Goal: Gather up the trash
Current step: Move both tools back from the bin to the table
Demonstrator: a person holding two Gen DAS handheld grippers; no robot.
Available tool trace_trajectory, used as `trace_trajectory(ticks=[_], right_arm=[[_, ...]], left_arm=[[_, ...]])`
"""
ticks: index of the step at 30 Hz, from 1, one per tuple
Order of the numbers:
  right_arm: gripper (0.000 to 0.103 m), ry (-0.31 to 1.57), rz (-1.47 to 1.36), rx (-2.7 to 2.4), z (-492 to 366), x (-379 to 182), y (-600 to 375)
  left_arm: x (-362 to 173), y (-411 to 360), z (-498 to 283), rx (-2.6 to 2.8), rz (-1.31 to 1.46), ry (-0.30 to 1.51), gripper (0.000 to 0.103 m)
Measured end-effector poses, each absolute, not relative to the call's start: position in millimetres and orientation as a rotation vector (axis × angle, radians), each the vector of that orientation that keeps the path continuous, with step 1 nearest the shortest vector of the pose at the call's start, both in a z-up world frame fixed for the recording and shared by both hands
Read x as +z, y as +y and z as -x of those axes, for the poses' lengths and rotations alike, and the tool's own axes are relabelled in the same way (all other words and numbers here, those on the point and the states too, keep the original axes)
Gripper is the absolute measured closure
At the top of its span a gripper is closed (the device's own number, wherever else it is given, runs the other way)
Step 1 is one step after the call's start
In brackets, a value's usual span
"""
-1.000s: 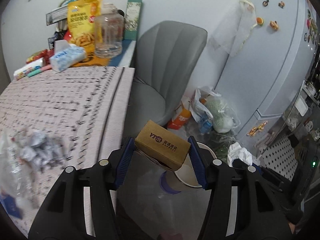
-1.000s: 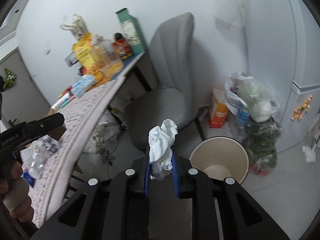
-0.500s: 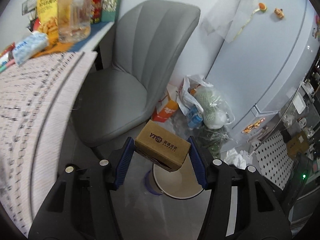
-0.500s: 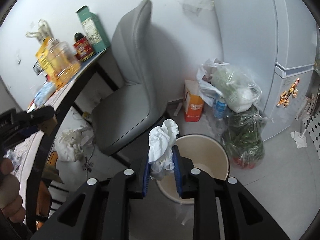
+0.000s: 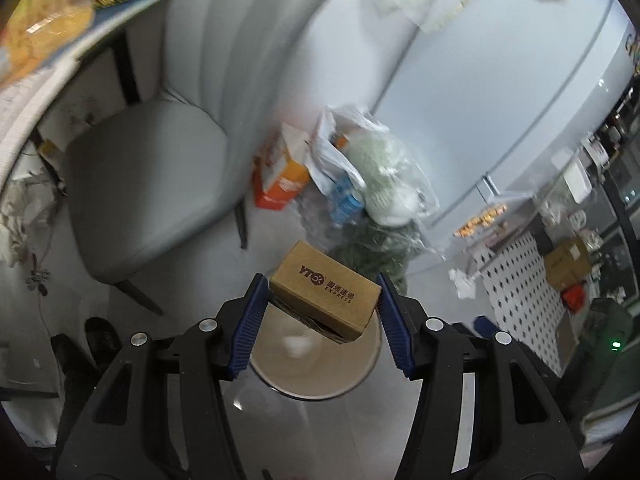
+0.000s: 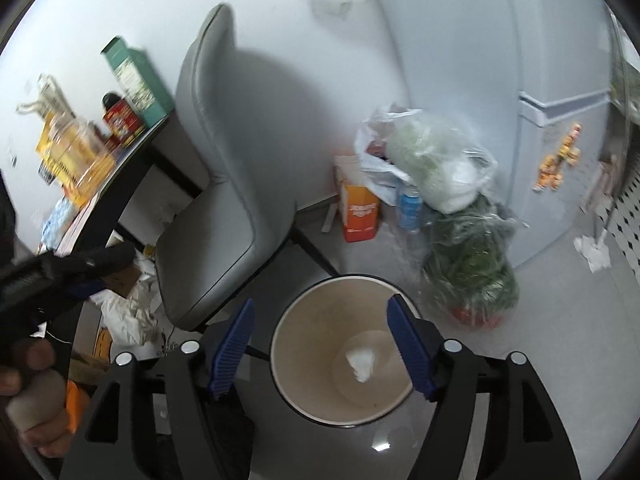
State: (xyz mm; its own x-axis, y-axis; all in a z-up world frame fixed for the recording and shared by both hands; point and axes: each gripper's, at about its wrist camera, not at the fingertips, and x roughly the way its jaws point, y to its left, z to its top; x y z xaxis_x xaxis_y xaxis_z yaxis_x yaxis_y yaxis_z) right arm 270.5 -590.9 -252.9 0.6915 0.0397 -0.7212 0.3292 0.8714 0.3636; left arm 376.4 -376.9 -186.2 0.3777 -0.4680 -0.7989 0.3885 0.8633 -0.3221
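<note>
I count one cardboard box [image 5: 326, 295], clamped in my left gripper [image 5: 322, 318], long axis crosswise between the pads, above one bin [image 6: 316, 328]. My right gripper [image 6: 322, 346] has just been opening, jaws wide with nothing between them; one white tissue wad [image 6: 361, 361] lies in the bin.

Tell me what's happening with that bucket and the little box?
A person is throwing away trash with a gripper in each hand. The right gripper has just been opening its fingers, nothing is between them now, and a white crumpled tissue lies at the bottom of the bin. The left gripper holds a small cardboard box above the bin, not yet dropped.
</note>
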Motion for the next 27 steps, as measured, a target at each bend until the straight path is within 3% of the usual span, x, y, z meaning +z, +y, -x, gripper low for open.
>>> trace_trajectory(ticks=[2, 5, 6, 19, 27], right_arm=[[0.028, 0.792, -0.508, -0.209, -258, -248, -601], [0.026, 0.787, -0.524, -0.258, -239, -241, -614], [0.026, 0.787, -0.522, -0.262, -236, -240, -615], [0.008, 0.736, -0.526, -0.174, -218, -201, -563], [0.008, 0.655, -0.479, -0.085, -203, -137, -506]], left_arm=[[-192, -389, -377, -0.582, 0.093, 1.077, 0.046], [-189, -399, -374, -0.616, 0.103, 1.062, 0.012], [-186, -399, -372, -0.608, 0.096, 1.042, 0.007], [-106, -321, -329, -0.547, 0.103, 0.824, 0.006], [-52, -239, -279, -0.474, 0.152, 0.672, 0.006]])
